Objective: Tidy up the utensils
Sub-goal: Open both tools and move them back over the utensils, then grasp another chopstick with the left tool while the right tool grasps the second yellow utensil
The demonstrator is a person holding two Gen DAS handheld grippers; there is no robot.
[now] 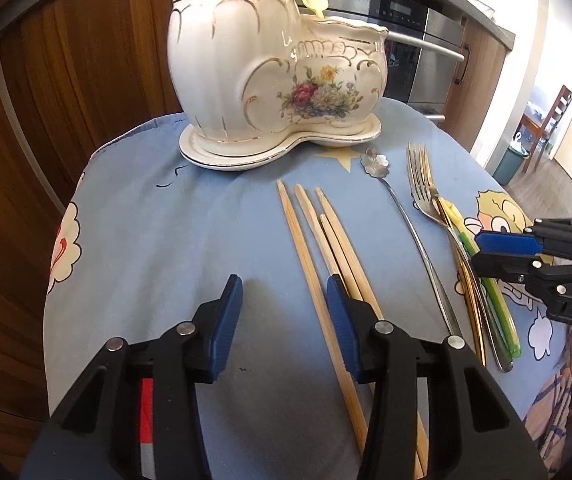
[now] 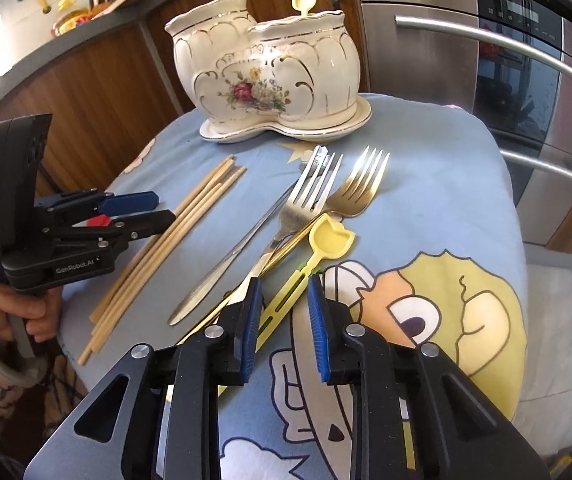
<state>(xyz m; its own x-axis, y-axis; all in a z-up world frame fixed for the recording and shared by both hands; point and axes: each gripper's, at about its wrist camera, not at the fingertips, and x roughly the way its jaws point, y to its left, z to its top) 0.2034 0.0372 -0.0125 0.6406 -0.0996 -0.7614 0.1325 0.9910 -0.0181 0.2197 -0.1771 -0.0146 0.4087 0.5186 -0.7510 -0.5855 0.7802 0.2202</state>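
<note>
Cloth of pale blue cotton, printed with cartoon figures, covers the worktop (image 1: 134, 208) and sags softly over its edges. At the far end stands the holder (image 1: 270, 76) — glossy cream ceramic, two scalloped pots joined on one gilt-rimmed saucer, with a painted bouquet; a yellow plastic handle (image 1: 314, 2) pokes from the lower pot. Left of centre lie four chopsticks (image 1: 305, 232), thin pale bamboo, nearly parallel; their near ends are hidden under the left gripper (image 1: 284, 292), whose ribbed blue pads stand spread, the right pad over the bundle, nothing pinched that I can make out. Next comes a slender steel spoon (image 1: 413, 232) with a flower-shaped bowl. Beside it a silver fork (image 2: 305, 196) and a gold fork (image 2: 359, 188) overlap, mirror-bright, their handles crossing so that where each ends is hard to trace. A yellow plastic spoon (image 2: 331, 236) with a cat-shaped bowl and a slotted green-and-yellow stem lies across them. Its stem runs between the pads of the right gripper (image 2: 284, 286), which are narrowly parted and do not visibly press it; the stem's end is hidden behind the left pad.
</note>
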